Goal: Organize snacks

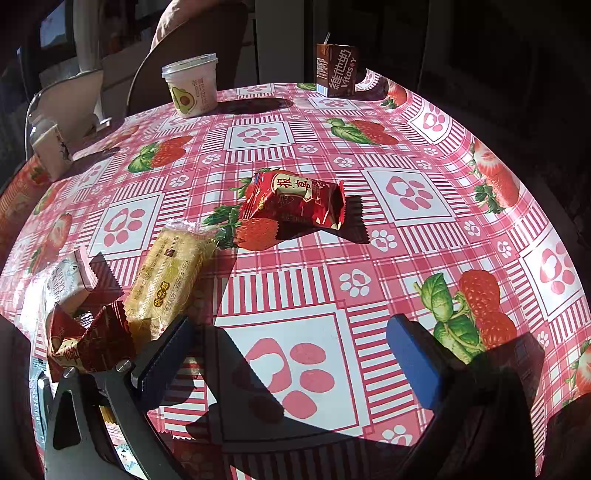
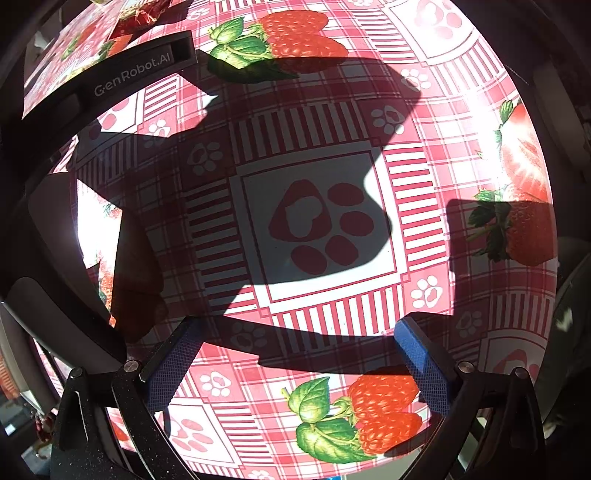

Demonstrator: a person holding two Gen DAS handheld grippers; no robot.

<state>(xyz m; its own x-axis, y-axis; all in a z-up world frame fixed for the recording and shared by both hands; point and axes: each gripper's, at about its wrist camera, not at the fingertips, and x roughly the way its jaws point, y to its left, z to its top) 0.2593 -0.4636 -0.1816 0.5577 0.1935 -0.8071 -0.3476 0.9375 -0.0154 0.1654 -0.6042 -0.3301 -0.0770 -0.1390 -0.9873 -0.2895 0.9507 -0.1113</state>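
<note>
In the left wrist view a red wrapped snack lies mid-table on the strawberry tablecloth. A yellow wafer pack, a second red wrapper and a white packet cluster at the lower left. My left gripper stands open above bare cloth, its left finger beside the yellow pack. In the right wrist view my right gripper is open over the cloth, nothing between its fingers. The other gripper's black body shows at the upper left, with a red wrapper beyond.
An avocado-print tub and a brown drink carton stand at the table's far edge. A white carton sits at the far left. A chair back rises behind the table. The table's right edge drops into dark.
</note>
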